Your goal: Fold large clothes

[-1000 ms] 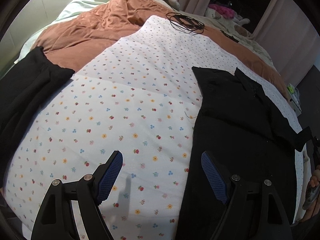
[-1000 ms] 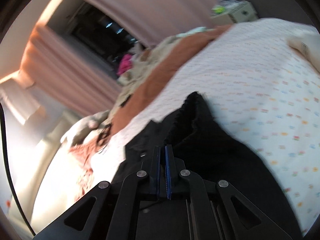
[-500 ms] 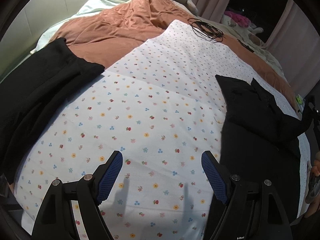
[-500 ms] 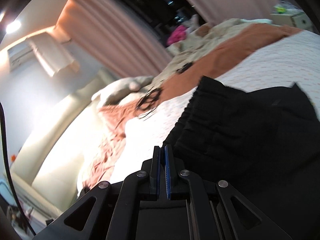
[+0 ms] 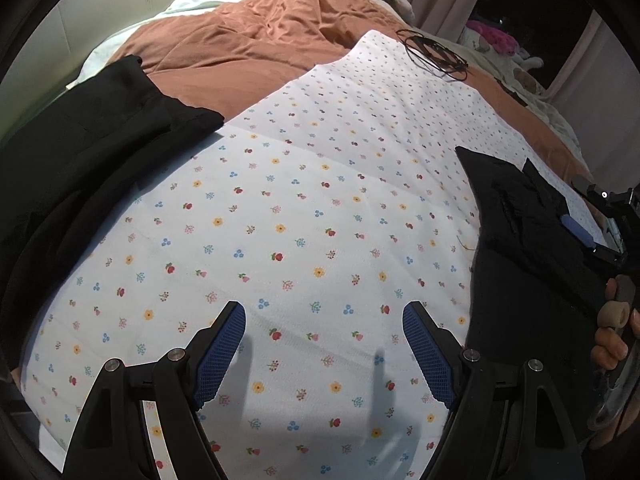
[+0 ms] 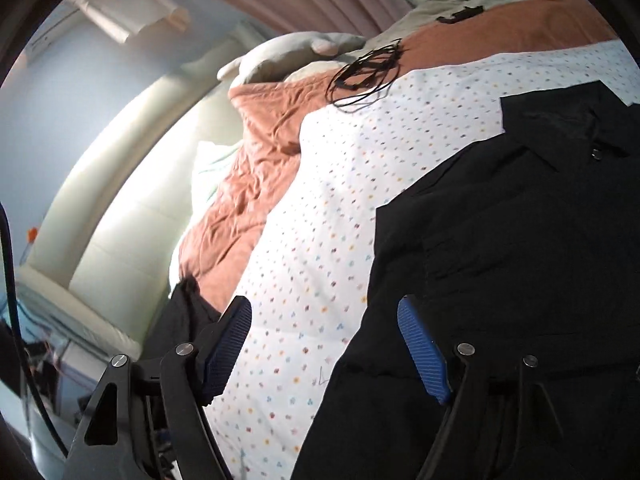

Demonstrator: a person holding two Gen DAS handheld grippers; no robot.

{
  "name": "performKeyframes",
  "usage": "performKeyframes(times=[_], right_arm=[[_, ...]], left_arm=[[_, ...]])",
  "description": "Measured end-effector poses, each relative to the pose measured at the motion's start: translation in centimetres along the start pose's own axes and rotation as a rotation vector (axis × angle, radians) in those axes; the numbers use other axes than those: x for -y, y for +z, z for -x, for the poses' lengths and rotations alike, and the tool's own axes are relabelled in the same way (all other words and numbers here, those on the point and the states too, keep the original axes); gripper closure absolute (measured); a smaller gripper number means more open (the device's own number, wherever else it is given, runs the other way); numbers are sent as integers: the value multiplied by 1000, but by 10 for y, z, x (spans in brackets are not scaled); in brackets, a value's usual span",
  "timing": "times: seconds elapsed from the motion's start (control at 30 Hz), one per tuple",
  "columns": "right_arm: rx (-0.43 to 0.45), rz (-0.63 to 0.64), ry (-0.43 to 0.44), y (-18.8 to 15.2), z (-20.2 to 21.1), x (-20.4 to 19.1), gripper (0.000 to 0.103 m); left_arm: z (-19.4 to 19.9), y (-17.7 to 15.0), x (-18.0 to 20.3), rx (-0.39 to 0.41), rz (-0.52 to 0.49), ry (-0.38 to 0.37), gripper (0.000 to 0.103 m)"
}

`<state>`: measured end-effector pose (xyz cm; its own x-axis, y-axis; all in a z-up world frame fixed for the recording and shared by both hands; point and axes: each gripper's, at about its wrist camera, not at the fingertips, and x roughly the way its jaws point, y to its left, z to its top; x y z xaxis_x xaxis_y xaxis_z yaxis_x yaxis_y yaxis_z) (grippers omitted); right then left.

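Left wrist view looks down on a bed spread with a white sheet (image 5: 304,208) printed all over with small flowers, smooth and flat but for faint creases. The left gripper (image 5: 324,346) hangs over the near part of it, jaws spread wide with nothing between them; their pads are blue and ribbed. A black shirt (image 5: 528,240), matte and soft, lies on the right of the sheet, its collar end toward the far side. At the far right edge the right gripper (image 5: 580,232) shows over the shirt, held by a hand (image 5: 612,328). Another black garment (image 5: 80,152) lies in folds at the left. Beyond the sheet is a rumpled rust-coloured quilt (image 5: 256,44), with a tangle of thin black cable (image 5: 436,52) at the sheet's far corner.

Right wrist view shows the right gripper's jaws, just opened wide and empty, above the shirt's left edge; a small dark button (image 6: 597,154) sits below the pointed collar.
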<state>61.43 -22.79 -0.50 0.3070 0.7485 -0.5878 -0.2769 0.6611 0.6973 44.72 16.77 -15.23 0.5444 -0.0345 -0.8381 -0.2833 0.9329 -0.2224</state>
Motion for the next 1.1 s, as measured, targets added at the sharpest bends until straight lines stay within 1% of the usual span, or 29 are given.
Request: performKeyframes(times=[0.07, 0.13, 0.23, 0.3, 0.37, 0.5, 0.57, 0.63, 0.8, 1.0, 1.1], right_arm=[[15, -16, -21, 0, 8, 6, 27], [40, -38, -65, 3, 21, 16, 27], [46, -82, -115, 4, 38, 37, 27], [47, -85, -155, 0, 51, 44, 27], [57, -83, -169, -6, 64, 47, 27], [66, -30, -232, -20, 87, 45, 27], [86, 3, -262, -26, 100, 40, 27], [103, 7, -283, -35, 114, 39, 27], [98, 48, -341, -63, 141, 37, 27], [107, 24, -360, -93, 181, 45, 27], [104, 7, -393, -108, 203, 54, 27]], left_arm=[[2, -2, 4, 1, -7, -8, 21], [5, -6, 9, 2, -13, -17, 21], [11, -10, 14, 3, -20, -31, 21], [18, -13, 17, 6, -26, -41, 21], [26, -15, 19, 15, -30, -46, 21], [44, -19, 24, 35, -28, -64, 21], [52, -21, 27, 41, -28, -70, 21], [60, -25, 29, 47, -32, -80, 21], [78, -40, 35, 57, -34, -110, 21], [87, -62, 42, 49, -33, -145, 21], [89, -75, 45, 44, -37, -152, 21]])
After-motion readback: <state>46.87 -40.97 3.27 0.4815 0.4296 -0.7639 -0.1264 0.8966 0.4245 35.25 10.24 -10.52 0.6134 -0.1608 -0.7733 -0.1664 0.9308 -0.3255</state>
